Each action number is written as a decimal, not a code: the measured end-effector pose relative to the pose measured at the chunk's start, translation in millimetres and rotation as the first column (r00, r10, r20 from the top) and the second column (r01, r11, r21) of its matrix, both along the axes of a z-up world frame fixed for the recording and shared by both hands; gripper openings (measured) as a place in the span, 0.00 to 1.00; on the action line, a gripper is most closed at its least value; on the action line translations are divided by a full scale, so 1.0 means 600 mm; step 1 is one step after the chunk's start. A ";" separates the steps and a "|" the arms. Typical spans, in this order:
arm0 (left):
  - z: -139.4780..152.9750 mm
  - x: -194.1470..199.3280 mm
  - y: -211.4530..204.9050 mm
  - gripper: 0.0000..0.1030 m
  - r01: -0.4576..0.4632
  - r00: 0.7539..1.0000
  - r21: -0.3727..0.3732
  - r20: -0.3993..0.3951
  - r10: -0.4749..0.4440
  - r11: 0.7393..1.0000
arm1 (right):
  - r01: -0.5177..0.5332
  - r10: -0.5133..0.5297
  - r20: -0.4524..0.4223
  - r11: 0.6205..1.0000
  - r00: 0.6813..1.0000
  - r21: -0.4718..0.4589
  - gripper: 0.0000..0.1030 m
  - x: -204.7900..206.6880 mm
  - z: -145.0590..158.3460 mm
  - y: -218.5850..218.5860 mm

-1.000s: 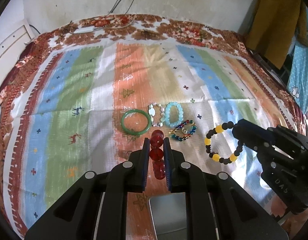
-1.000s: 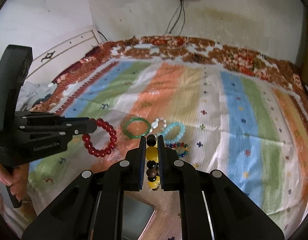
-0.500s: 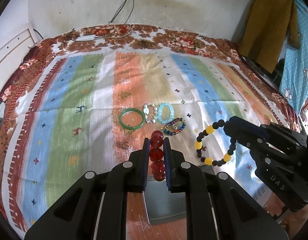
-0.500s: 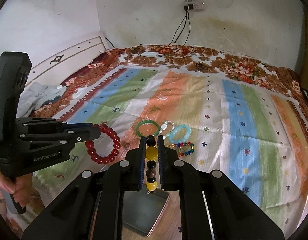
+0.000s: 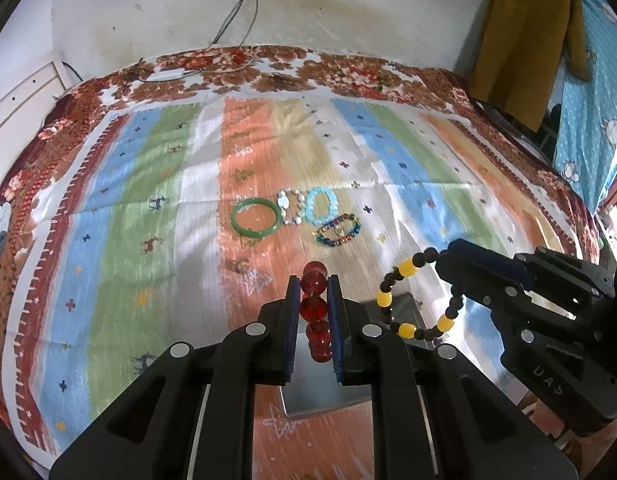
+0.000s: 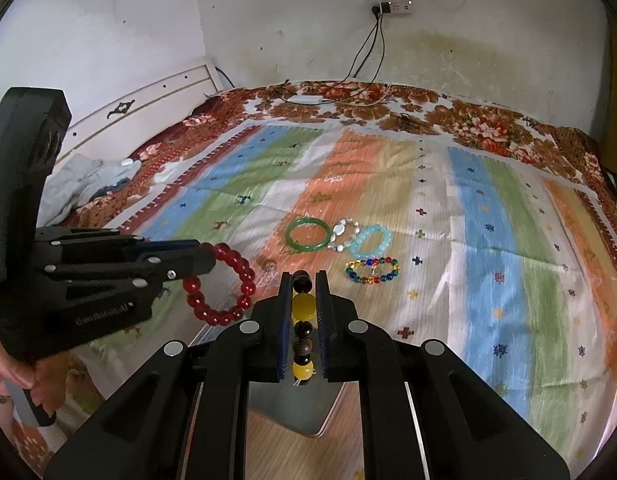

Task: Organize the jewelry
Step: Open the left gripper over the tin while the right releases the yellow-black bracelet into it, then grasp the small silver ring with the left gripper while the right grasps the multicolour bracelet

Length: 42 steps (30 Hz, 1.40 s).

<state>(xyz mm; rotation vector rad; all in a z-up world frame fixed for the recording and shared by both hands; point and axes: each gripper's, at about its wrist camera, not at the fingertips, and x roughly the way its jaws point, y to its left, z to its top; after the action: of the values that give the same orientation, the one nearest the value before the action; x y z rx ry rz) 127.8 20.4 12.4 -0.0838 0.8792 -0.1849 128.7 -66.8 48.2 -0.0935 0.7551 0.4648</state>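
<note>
Left gripper (image 5: 312, 312) clenched on the red bracelet (image 6: 219, 284) and right gripper (image 6: 302, 320) on the black-and-yellow bracelet (image 5: 418, 296), both directly above the metal tray (image 5: 328, 394), nearer than the four bracelets (image 5: 296, 218) on the bedspread (image 5: 120, 240).

Striped blanket (image 6: 488, 240) lies mostly open; four bracelets (image 6: 340, 240) seemingly cluster mid-bed.

Black hand-held gripper (image 5: 312, 292), blue pads, silver screws, possibly "DAS" lettering.
</note>
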 end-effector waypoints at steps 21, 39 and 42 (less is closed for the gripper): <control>-0.017 -0.032 -0.013 0.14 -0.010 1.000 0.007 -0.029 0.010 1.000 | -0.028 0.028 -0.029 1.000 0.999 -0.002 0.12 -0.030 -0.006 0.006; -0.031 0.004 0.044 0.47 -0.142 0.988 0.044 -0.050 0.144 0.989 | 0.077 -0.076 -0.090 0.997 0.993 0.005 0.49 0.029 -0.037 -0.043; -0.038 0.020 0.050 0.50 -0.149 0.986 0.043 -0.071 0.152 0.988 | 0.074 -0.075 -0.102 0.997 0.992 -0.005 0.50 0.039 -0.044 -0.046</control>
<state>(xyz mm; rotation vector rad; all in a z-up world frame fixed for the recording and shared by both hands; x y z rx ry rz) 139.5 50.5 -10.5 -0.1220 0.9459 -0.0239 152.1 -94.4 21.5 -0.0427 0.8565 0.4002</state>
